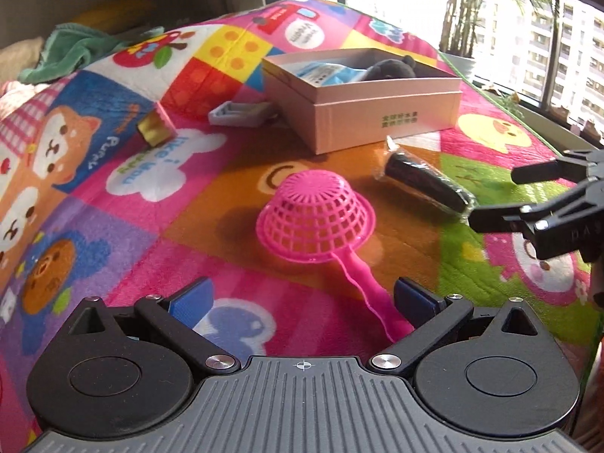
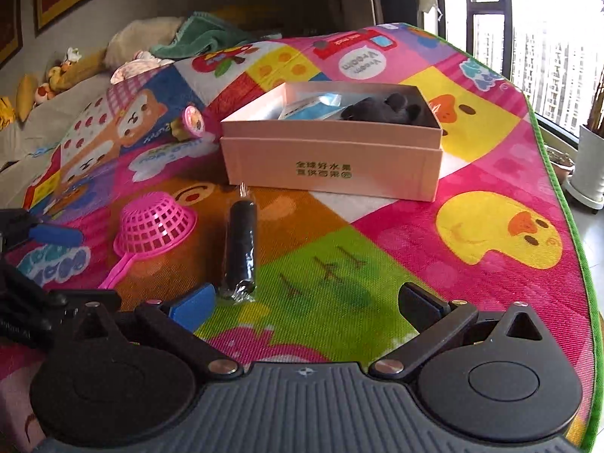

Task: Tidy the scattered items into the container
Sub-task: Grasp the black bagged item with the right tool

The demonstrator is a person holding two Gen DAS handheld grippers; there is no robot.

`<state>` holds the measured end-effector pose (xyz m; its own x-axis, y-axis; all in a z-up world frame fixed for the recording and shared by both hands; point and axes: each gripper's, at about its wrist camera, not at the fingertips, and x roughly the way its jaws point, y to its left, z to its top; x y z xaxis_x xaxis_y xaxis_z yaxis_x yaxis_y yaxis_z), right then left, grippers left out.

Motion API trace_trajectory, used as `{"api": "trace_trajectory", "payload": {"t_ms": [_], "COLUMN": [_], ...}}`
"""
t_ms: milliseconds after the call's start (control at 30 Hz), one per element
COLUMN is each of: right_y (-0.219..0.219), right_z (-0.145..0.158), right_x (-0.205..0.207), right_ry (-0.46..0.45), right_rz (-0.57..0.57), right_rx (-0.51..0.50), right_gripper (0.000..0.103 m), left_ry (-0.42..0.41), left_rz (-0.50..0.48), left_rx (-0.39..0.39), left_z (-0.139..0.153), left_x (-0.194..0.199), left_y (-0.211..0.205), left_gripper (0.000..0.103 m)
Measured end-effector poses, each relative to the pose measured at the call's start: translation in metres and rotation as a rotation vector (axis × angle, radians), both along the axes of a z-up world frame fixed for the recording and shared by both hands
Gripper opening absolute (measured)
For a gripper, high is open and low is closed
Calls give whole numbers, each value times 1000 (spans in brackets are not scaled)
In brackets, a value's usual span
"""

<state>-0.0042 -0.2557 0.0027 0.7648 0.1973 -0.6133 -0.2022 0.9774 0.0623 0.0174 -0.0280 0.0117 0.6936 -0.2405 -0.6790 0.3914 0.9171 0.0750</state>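
An upturned pink strainer (image 1: 315, 219) (image 2: 154, 226) lies on the play mat. Its handle runs back between the wide-apart fingers of my left gripper (image 1: 302, 298), close to the right finger, and the pads do not press it. A black roll in clear wrap (image 1: 426, 181) (image 2: 239, 249) lies beside it. My right gripper (image 2: 305, 298) (image 1: 494, 198) is open and empty, its blue-padded finger just short of the roll's near end. Behind stands the pink box (image 1: 389, 109) (image 2: 332, 173), holding a blue packet and a dark plush.
A small grey tray (image 1: 241, 113) and a gold and pink toy (image 1: 154, 128) (image 2: 190, 122) lie left of the box. A green towel (image 2: 204, 34) sits at the mat's far edge. The mat's green border (image 2: 573, 226) drops off on the right, by a white plant pot (image 2: 589, 166).
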Motion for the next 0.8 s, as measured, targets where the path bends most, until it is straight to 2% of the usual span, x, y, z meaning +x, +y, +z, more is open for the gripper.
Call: {"api": "trace_trajectory", "payload": {"t_ms": [100,300,467,567,667,733,800], "right_y": [11,13,17,27,40,43,44], "right_z": [-4,-2,2,14,23,21,16], "right_x": [-4,0,4,3,16,33,46], "right_ry": [-20,17,26,-45,-69,-32,9], "right_rz": [-12,-40,11,67,88,75,62], "right_rx": [-45,-34,-60,-63,-71,-51,-44], "right_gripper": [103,103,103,102,82,68,47], "left_ry": [4,-15,-28,-28,-29,-28,-24], "left_rz": [28,40,42,42,43,43,42], "left_rx": [-22,-68,-80,-82,-86,-89,-91], "left_z": [-1,-6,-7,-7,-8,-8,-8], "left_x": [3,1,0,-1,-1,0,0], "left_y": [10,16,16,17,17,17,18], "left_gripper": [103,103,103,103,103,103,103]}}
